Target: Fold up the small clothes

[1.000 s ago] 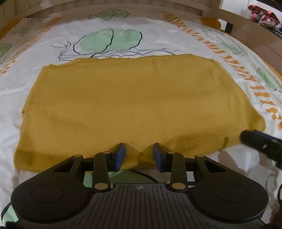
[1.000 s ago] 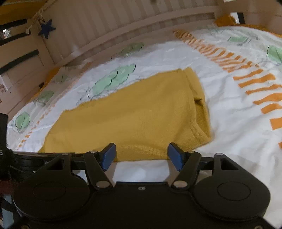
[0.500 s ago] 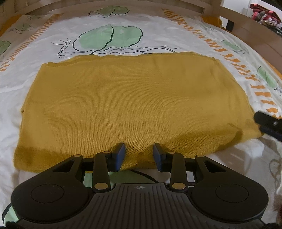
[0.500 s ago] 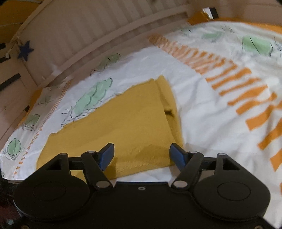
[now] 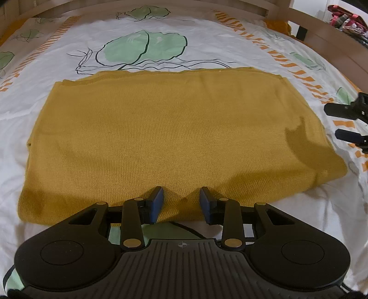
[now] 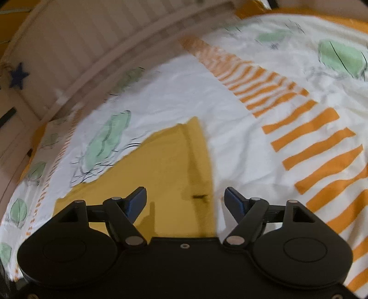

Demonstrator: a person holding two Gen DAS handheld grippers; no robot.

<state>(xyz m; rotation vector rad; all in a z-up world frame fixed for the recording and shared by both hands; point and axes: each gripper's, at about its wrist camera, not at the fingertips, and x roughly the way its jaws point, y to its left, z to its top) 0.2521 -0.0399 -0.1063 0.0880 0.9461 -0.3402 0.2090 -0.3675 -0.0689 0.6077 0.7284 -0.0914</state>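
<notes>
A mustard-yellow knit garment (image 5: 161, 138) lies flat, folded into a wide rectangle on the bed. My left gripper (image 5: 181, 201) is open and empty, with its blue pads over the garment's near edge at the middle. My right gripper (image 6: 185, 199) is open and empty above the garment's right edge (image 6: 197, 165). In the left wrist view its two fingers (image 5: 345, 124) show at the far right, beside that edge. The garment's near part is hidden under the gripper body in the right wrist view.
The bed sheet (image 5: 161, 30) is white with green leaf prints and orange stripes (image 6: 310, 142). A wooden slatted bed rail (image 6: 103, 46) runs along the far side. A blue star (image 6: 18, 76) hangs on it at left. Clutter (image 5: 345, 18) sits beyond the right rail.
My right gripper has moved from the garment's near edge to its right edge and swung to the right. My left gripper has stayed at the near edge, open.
</notes>
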